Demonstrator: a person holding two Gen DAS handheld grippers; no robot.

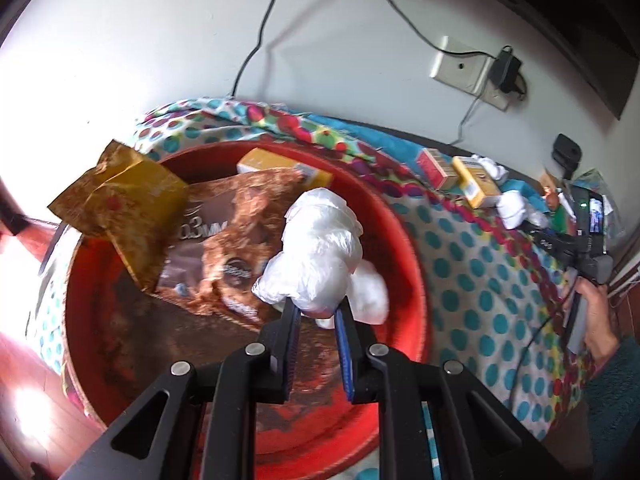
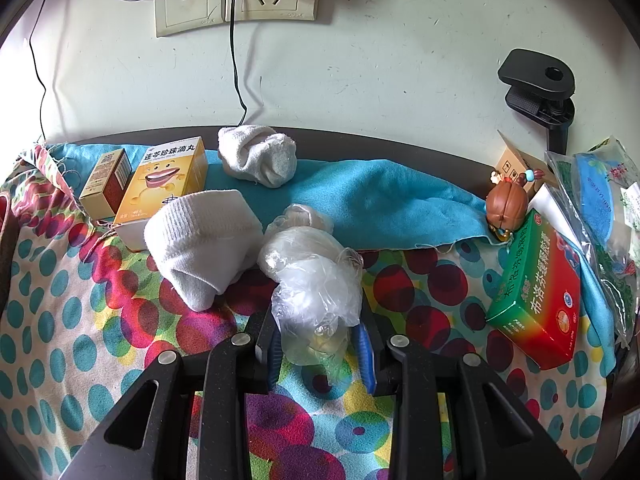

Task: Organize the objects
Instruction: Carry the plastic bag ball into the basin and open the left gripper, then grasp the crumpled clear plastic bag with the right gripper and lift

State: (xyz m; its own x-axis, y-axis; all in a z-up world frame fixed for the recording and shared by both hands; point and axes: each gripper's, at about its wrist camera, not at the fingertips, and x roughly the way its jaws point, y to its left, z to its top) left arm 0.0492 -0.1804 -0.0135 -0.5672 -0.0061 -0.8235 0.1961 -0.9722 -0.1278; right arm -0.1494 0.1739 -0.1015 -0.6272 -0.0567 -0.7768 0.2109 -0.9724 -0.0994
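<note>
My left gripper (image 1: 317, 311) is shut on a crumpled white plastic bag (image 1: 320, 252) and holds it above a red basin (image 1: 404, 240). In the basin lie a brown snack packet (image 1: 240, 232), a gold bag (image 1: 120, 200), a yellow box (image 1: 280, 164) and a white wad (image 1: 372, 292). On the dotted cloth (image 2: 60, 340), my right gripper (image 2: 316, 332) is shut on a clear plastic bag bundle (image 2: 316, 280). A rolled white sock (image 2: 200, 240) lies against that bundle's left side.
A second sock (image 2: 256, 156), a yellow medicine box (image 2: 168, 180) and a small red-gold box (image 2: 108, 184) sit at the back left. A green-red box (image 2: 540, 300), a brown figurine (image 2: 506, 204) and plastic packets (image 2: 600, 200) crowd the right. Cables hang down the wall.
</note>
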